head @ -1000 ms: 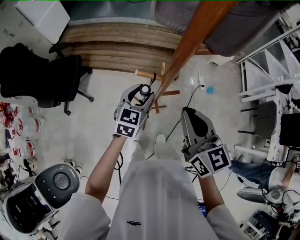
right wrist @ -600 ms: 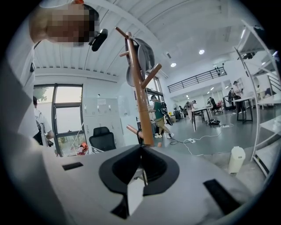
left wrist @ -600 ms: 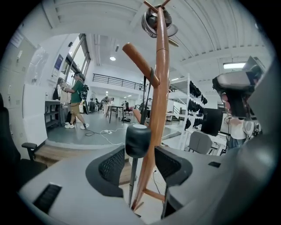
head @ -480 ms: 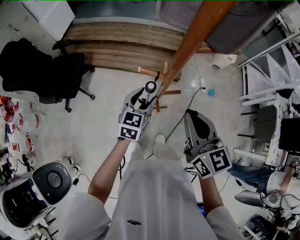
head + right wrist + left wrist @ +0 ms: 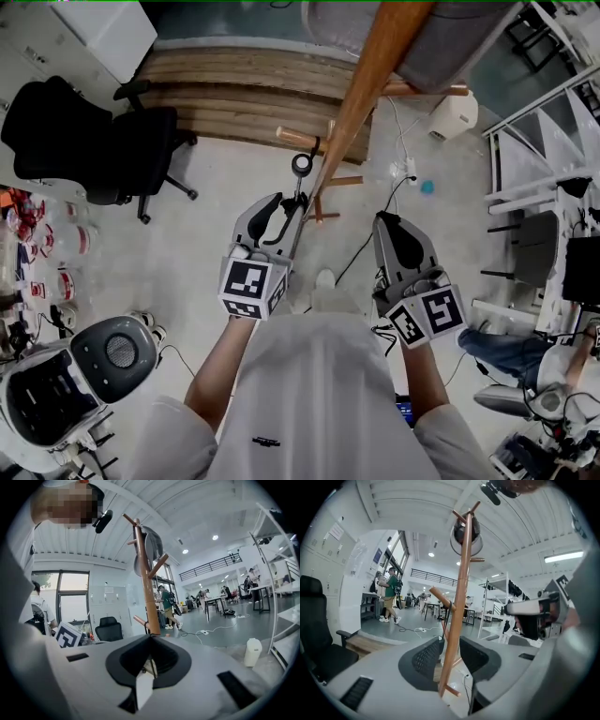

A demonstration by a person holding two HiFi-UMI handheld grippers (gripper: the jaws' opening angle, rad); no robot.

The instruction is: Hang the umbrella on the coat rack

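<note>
The wooden coat rack (image 5: 361,89) rises in front of me, with a grey garment (image 5: 450,47) on its top. A black umbrella (image 5: 301,169) hangs by its strap from a low peg (image 5: 295,139), its body pointing down beside the pole. My left gripper (image 5: 281,202) sits just short of it, jaws apart and closing with nothing between them. In the left gripper view the pole (image 5: 457,597) and peg (image 5: 439,597) show beyond the gap of the left gripper (image 5: 451,644). My right gripper (image 5: 392,223) hangs back on the right, shut and empty, facing the rack (image 5: 145,583).
A black office chair (image 5: 84,141) stands at the left and a wooden platform (image 5: 234,94) behind the rack. Cables (image 5: 375,211) trail on the floor by a white jug (image 5: 455,117). Metal shelving (image 5: 534,169) lines the right; a white machine (image 5: 66,394) sits near left.
The left gripper let go of the umbrella's handle and drew back toward me and up. The umbrella stays hanging from the peg. The right gripper has not moved.
</note>
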